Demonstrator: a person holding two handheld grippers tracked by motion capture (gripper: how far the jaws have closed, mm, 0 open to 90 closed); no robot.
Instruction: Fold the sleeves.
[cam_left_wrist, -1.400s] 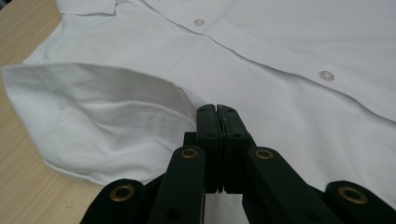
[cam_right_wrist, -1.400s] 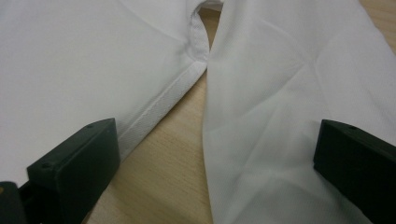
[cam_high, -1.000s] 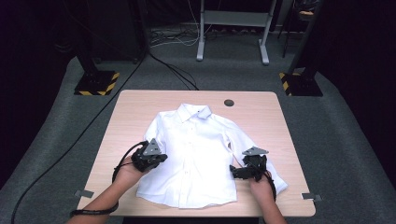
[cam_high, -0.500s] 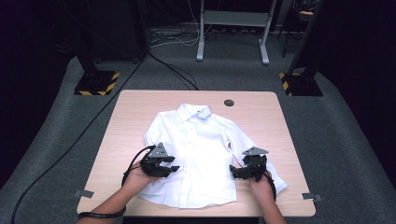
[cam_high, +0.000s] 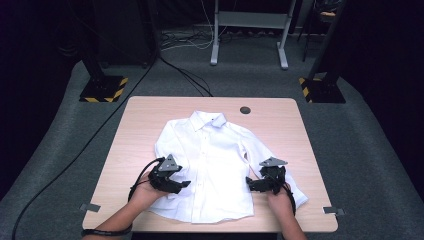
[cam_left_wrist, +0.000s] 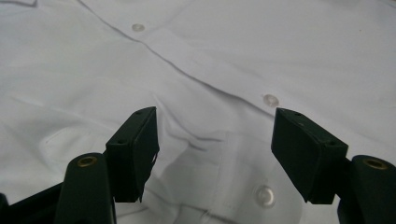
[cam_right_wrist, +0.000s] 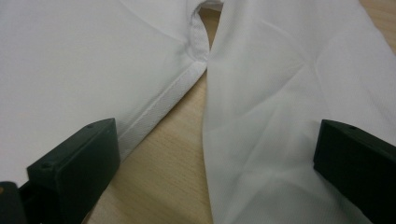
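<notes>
A white button-up shirt (cam_high: 210, 165) lies face up on the wooden table (cam_high: 140, 125), collar at the far side. My left gripper (cam_high: 186, 184) hovers over the shirt's lower left front, jaws open. In the left gripper view the open gripper (cam_left_wrist: 212, 156) straddles the button placket (cam_left_wrist: 210, 74), with nothing between the jaws. My right gripper (cam_high: 250, 184) sits at the shirt's right side, near where the sleeve (cam_high: 280, 175) meets the body. In the right gripper view that gripper (cam_right_wrist: 217, 163) is open over the side seam (cam_right_wrist: 163, 102) and the sleeve (cam_right_wrist: 289, 93), bare table between them.
A round dark grommet (cam_high: 245, 110) is set in the table's far edge. Grey tape marks (cam_high: 90, 207) lie at the near corners. Beyond the table are stand bases with yellow-black stripes (cam_high: 102, 90), a metal frame (cam_high: 250, 30) and floor cables (cam_high: 75, 160).
My left gripper has moved right and toward the near edge, from the shirt's left side onto its front. The right gripper has stayed in place.
</notes>
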